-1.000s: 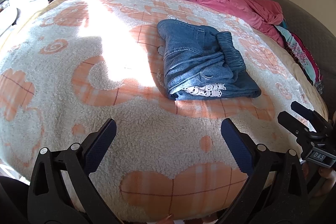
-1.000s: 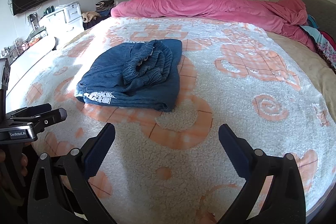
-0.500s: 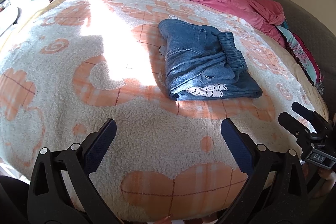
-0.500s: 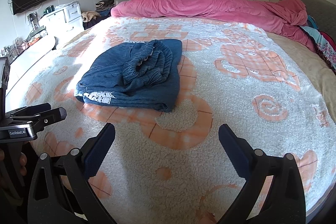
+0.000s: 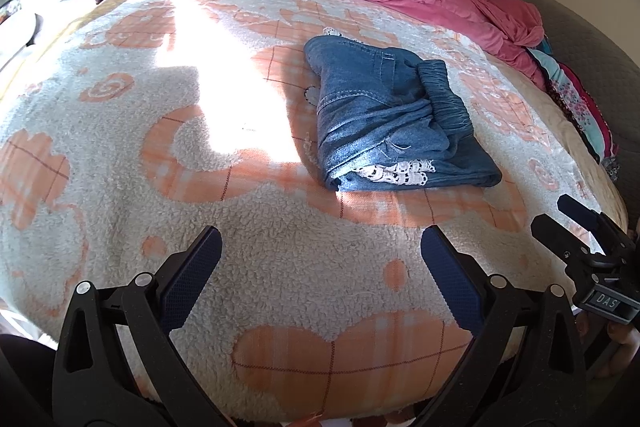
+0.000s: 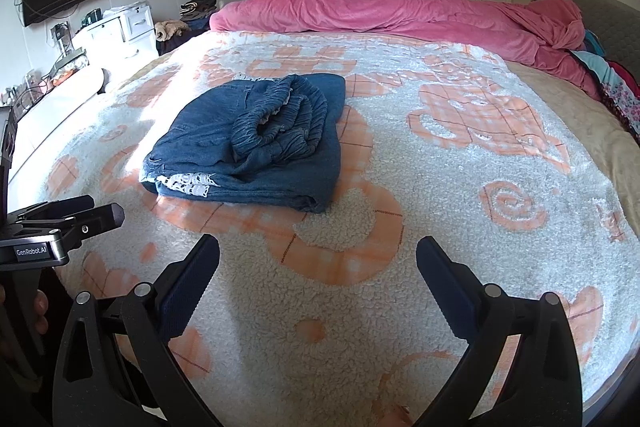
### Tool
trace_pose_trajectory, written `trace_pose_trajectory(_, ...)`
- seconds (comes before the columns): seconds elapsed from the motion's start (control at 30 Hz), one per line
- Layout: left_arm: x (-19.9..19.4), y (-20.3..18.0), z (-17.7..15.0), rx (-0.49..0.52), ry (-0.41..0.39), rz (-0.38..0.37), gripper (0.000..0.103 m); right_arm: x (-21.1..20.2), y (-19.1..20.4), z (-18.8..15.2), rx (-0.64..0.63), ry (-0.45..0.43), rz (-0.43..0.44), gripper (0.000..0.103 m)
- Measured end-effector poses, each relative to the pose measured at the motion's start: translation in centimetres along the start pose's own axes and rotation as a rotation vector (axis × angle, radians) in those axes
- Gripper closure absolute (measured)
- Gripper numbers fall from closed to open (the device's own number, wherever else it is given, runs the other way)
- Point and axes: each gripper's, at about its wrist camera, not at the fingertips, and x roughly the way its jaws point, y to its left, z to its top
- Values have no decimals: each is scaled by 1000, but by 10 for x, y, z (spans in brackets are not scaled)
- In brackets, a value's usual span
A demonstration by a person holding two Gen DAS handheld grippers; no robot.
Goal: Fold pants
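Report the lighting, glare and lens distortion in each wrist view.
Left wrist view: hard sunlight blows out a patch of the blanket left of the folded pants, erasing its pattern; the open left gripper is in shade. Right wrist view: softer, even light, no blown patch; pants and open right gripper are clear. Both: fisheye bulges the bed, with dark corner vignetting.

The pants (image 5: 394, 125) are lying folded into a compact, roughly rectangular bundle of blue denim, resting flat on the fleecy blanket. The elastic, gathered waistband (image 6: 280, 121) is sitting on top of the stack, bunching up in ridges rather than lying smooth. A strip of white lace trim (image 5: 396, 174) is peeking out between the layers along the near edge (it is showing in both wrist views). The top layer is creasing slightly, with pale stitching showing along one seam.
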Motion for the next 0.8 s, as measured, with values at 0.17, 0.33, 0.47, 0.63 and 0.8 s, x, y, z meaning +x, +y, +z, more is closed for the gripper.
trace_pose_trajectory(0.17, 1, 1, 0, -2, 3, -6, 9, 1, 0, 0, -1, 2, -4, 5)
trace_pose_trajectory(0.33, 1, 0, -1, 0, 4, -3, 9, 1, 0, -1, -1, 2, -4, 5)
trace_pose_trajectory(0.47, 2, 0, -1, 0, 9, 2, 9, 1, 1, -1, 0, 4, -5, 5)
trace_pose_trajectory(0.63, 2, -2, 0, 7, 10, 0, 9, 1, 1, -1, 0, 6, -6, 5)
trace_pose_trajectory(0.8, 2, -2, 1, 9, 10, -8, 9, 2, 1, -2, -1, 10, -9, 5)
